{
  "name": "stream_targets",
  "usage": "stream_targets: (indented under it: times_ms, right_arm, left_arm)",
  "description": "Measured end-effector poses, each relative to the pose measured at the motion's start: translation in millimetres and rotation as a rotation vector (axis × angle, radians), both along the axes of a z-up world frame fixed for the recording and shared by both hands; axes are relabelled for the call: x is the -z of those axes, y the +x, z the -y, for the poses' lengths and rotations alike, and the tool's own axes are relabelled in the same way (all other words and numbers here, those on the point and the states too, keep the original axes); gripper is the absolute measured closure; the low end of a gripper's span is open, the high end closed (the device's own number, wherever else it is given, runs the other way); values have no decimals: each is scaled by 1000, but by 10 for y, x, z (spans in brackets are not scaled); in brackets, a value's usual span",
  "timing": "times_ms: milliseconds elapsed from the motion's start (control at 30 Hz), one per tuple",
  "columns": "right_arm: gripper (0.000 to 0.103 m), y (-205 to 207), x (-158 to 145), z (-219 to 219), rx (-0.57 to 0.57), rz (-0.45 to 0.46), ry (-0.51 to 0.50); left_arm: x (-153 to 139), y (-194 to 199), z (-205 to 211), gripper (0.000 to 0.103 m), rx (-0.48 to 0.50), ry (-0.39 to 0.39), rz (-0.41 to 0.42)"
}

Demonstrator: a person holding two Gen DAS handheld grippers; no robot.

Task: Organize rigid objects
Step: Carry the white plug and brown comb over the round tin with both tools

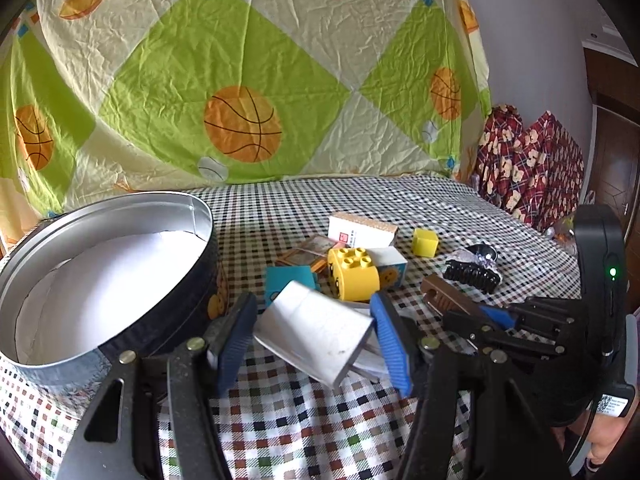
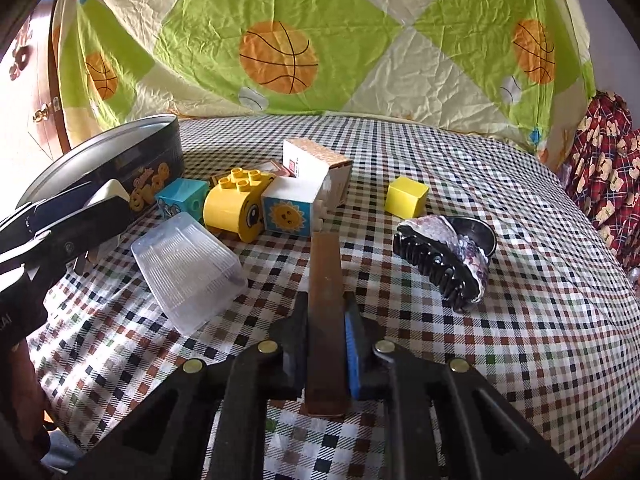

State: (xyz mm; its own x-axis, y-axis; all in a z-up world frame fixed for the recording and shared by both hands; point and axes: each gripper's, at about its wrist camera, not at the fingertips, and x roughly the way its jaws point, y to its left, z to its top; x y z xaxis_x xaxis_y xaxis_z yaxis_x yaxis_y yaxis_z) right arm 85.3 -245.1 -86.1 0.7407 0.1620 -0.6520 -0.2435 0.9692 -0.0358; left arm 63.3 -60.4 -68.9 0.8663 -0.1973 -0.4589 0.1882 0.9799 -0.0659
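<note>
A round metal tin with a white paper lining (image 1: 108, 280) lies just left of the left gripper (image 1: 314, 340), which is closed on a white rectangular plastic block (image 1: 316, 334). A brown flat wooden bar (image 2: 326, 320) is clamped in the right gripper (image 2: 326, 344), its long axis pointing forward.

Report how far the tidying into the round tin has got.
Done: nothing visible; the round tin shows only its white liner. In hand: the left gripper is shut on a white block; the right gripper is shut on a brown bar. Left on the cloth: the yellow brick, sun cube, yellow cube, hair claw, clear lid and others.
</note>
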Motion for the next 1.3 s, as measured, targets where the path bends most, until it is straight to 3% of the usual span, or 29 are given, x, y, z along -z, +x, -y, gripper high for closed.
stream_targets:
  times_ms: [533, 1300]
  right_arm:
    - [86, -132, -82, 75, -6, 133, 77]
    - [86, -272, -126, 195, 14, 257, 161]
  left_arm:
    - [-31, -88, -11, 44, -37, 3, 69]
    - [-60, -209, 1, 44, -60, 17, 144]
